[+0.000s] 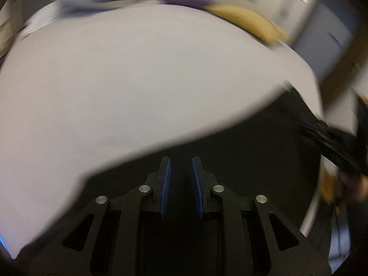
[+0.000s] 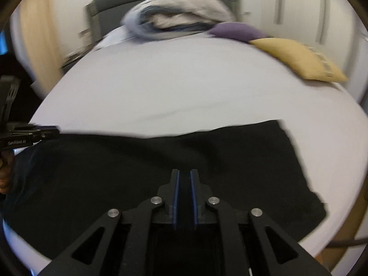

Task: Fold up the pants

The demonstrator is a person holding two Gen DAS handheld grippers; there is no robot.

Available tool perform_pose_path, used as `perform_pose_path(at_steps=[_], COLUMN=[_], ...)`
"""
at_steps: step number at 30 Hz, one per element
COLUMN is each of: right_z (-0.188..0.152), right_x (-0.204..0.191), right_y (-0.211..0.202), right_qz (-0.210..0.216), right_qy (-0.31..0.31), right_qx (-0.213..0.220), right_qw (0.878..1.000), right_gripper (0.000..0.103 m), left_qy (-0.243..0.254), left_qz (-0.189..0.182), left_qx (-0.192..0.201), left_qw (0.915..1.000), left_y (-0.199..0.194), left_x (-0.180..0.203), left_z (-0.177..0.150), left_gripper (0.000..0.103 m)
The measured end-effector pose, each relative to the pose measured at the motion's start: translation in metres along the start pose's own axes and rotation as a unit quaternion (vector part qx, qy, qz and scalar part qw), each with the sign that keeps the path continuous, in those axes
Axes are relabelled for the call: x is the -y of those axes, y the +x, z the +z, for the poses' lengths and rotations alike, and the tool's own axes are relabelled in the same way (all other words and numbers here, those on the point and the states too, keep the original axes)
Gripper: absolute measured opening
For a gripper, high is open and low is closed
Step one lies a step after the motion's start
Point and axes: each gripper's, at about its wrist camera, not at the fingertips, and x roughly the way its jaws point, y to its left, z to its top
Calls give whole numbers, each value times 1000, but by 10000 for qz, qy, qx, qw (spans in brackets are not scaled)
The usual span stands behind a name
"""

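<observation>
Pants (image 2: 161,179) are lying as a black, roughly rectangular slab across the near part of the white bed (image 2: 184,87), reaching from about 9 o'clock to 4 o'clock in the right wrist view. Right gripper (image 2: 184,177) is hovering over the middle of the fabric, its fingers standing slightly apart with nothing pinched between them. Left gripper (image 1: 181,164) is pointing at the cloth's far edge where it meets the sheet, its fingers parted by a narrow gap and likewise gripping nothing; the same tool is showing at 9 o'clock in the right view. At 12 o'clock a bedding pile (image 2: 179,16) is sitting by the headboard, with a purple cushion (image 2: 234,31) and a yellow cushion (image 2: 299,59) toward 1 and 2 o'clock, well clear of the pants.

Both views are smearing, so aiming looks risky: with gaps this narrow, a finger could be skating over the layers or snagging only the top one, dragging the fold crooked. Grabbing sheet along with cloth at the edge is another likely slip.
</observation>
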Motion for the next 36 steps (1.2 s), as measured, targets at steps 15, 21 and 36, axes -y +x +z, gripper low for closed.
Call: perform_pose_path(at_steps=[15,21,36], right_z=[-2,-21,-63], right_x=[73,68,171], right_y=[-37,7,-73], right_qz=[644,955,730], right_qy=[1536,1402,3631], right_qx=[577,55,1038], right_qw=[9843,9855,9231], right_gripper=[16,20,63], left_qy=[-199,-748,-1435], left_qz=[214,285,903], left_qx=[386,3,711], left_qw=[9988,9968,9829], left_y=[-19,-4,-111], left_x=[35,29,25], left_z=[-25,-96,-177], left_gripper=[20,21,21])
